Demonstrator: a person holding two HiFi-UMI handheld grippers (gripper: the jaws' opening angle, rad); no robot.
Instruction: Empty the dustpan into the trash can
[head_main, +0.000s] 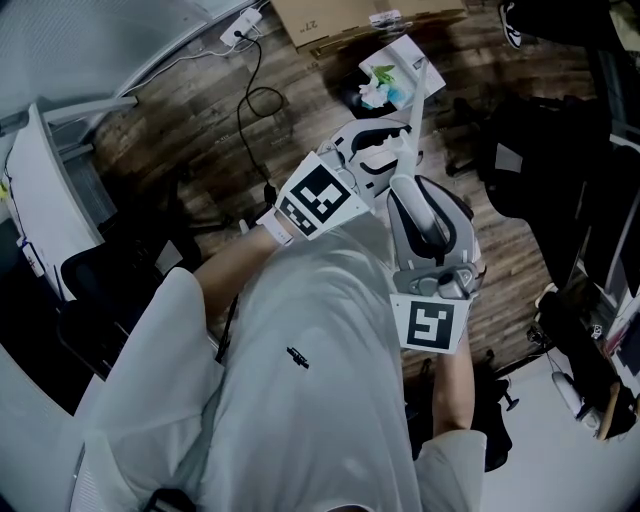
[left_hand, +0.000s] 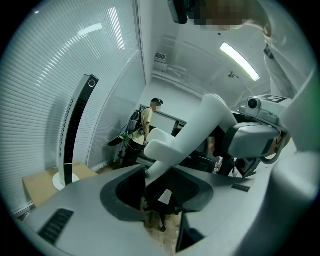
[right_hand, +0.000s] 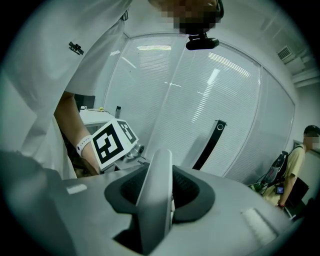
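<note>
Head view: white long-handled dustpan over paper-filled trash can

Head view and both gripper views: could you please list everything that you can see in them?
dustpan: one, white, above the trash can, handle in both tools
litter: several scraps, white, green, blue, at the dustpan's mouth
trash can: one, dark, mostly hidden under the dustpan
cardboard box: one, brown, floor beyond
power strip: one, white, floor, black cable
tower fan: one, black, white base, by the blinds
bystander: one, yellowish top, far side
left tool: one, grey, shut on dustpan handle
right tool: one, grey, shut on dustpan handle
</note>
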